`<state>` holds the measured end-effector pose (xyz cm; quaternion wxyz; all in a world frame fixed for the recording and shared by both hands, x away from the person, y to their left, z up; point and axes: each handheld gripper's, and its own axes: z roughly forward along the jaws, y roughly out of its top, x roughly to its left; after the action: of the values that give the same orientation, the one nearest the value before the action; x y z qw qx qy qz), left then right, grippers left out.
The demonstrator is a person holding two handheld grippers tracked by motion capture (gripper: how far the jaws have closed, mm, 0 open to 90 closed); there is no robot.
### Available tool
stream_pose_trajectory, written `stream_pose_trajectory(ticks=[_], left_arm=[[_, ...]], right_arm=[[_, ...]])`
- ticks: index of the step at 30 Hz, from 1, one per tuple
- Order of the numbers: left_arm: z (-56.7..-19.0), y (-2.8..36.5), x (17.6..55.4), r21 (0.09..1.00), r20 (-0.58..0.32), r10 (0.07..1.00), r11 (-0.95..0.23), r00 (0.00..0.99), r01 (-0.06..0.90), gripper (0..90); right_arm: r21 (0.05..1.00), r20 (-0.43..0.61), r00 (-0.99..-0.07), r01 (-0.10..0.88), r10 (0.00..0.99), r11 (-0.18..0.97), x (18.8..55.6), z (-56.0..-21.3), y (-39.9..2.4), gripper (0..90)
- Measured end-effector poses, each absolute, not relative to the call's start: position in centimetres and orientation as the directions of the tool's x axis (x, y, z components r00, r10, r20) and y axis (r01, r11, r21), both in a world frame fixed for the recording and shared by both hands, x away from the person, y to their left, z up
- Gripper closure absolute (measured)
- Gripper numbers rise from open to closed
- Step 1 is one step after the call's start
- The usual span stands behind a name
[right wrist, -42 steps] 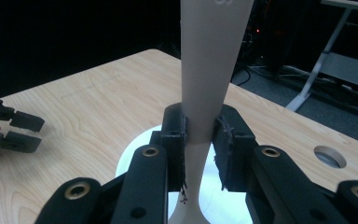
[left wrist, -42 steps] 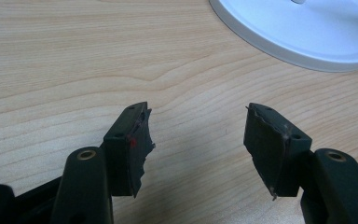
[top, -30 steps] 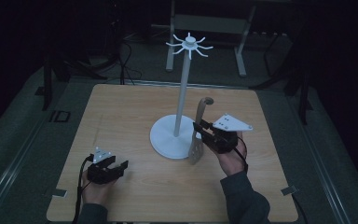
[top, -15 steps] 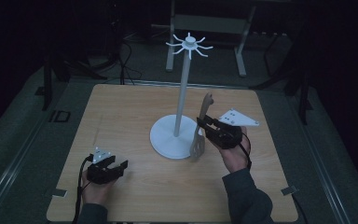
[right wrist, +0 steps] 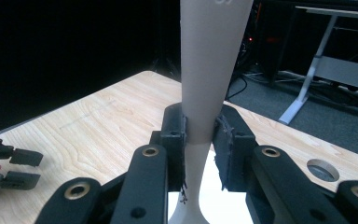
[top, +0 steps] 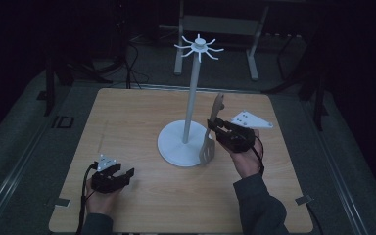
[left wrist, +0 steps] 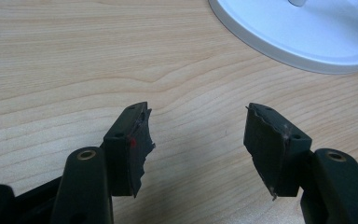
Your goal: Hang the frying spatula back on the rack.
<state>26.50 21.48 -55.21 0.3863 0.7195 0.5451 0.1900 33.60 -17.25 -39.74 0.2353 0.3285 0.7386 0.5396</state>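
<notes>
The right gripper (top: 216, 128) had its jaws closed on the narrow handle of a pale beige slotted spatula (top: 210, 137), holding it nearly upright just at three o'clock of the white hanging stand (top: 190, 105), its slotted blade low over the edge of the stand's round base. The spatula looked light and stiff, probably plastic or wood, with a smooth, somewhat slippery handle; the grip low on the handle, close to the blade, seemed sensible, since it left the top end free, presumably for the stand's radiating hooks. The left gripper (left wrist: 196, 135) rested at seven o'clock on the counter (top: 127, 127), jaws spread wide with nothing between them. Compared with a second earlier, the spatula had risen and shifted slightly away from the stand, the right hand (top: 245, 156) lifting with it, while the left gripper had not moved.
</notes>
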Motion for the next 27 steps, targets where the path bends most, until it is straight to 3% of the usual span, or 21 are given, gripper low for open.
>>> stream_pose_trajectory(ticks=[27], left_arm=[[-55.3, 21.5, 26.5, 0.763, -0.151, 0.93, -0.105, 0.334, 0.638, 40.6]], right_arm=[[0.953, -0.006, -0.674, 0.22, 0.739, 0.208, 34.9, -37.2, -17.0, 74.8]])
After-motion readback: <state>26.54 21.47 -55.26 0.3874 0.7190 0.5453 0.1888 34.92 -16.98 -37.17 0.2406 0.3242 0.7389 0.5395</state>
